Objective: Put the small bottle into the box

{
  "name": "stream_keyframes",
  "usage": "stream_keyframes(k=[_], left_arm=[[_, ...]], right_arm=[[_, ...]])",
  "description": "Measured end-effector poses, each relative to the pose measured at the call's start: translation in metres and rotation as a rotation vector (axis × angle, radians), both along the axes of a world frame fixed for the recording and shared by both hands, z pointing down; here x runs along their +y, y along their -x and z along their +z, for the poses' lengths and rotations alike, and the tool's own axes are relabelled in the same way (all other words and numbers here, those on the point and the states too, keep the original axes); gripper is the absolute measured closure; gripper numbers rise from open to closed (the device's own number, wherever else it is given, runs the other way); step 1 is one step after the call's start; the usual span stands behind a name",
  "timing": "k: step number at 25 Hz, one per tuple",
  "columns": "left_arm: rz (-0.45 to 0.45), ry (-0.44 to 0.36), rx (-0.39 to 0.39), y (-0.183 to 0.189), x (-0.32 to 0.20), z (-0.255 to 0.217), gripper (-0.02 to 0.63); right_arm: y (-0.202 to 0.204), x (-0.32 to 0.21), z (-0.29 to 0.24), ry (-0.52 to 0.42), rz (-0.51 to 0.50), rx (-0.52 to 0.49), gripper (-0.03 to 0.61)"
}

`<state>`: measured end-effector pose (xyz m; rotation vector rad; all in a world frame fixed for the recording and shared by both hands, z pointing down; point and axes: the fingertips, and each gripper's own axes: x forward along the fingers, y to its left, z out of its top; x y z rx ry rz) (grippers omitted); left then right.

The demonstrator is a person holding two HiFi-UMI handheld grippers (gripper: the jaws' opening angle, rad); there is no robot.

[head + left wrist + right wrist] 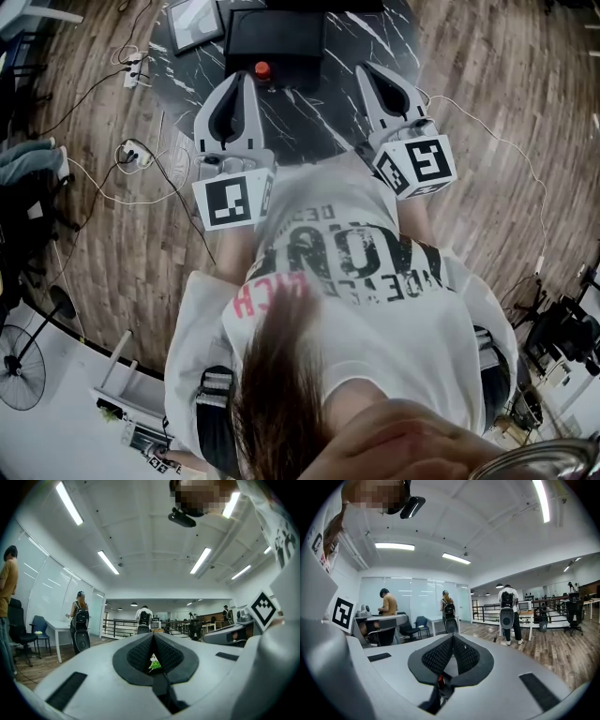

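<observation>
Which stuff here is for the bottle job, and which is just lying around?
For the job:
black box
small red thing at its front, probably the bottle
left gripper and right gripper, both shut and empty

Just lying about:
power strip
cables
fan
framed panel

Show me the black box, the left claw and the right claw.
black box (pixel 275 37), head view, centre of its top.
left claw (pixel 153 638), left gripper view, where its shut tips meet.
right claw (pixel 453 637), right gripper view, where its shut tips meet.
</observation>
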<state>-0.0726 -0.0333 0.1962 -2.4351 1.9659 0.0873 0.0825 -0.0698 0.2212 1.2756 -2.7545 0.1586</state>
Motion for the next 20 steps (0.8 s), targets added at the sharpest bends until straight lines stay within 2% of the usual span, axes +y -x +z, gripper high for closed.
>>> stream_keyframes(k=[20], left_arm=[[0.015, -0.006, -0.001, -0.0052, 0.0049, -0.0009, 0.609]], right_arm=[[-0.0051, 0.0040, -0.0010, -0.003, 0.012, -0.004, 0.577]])
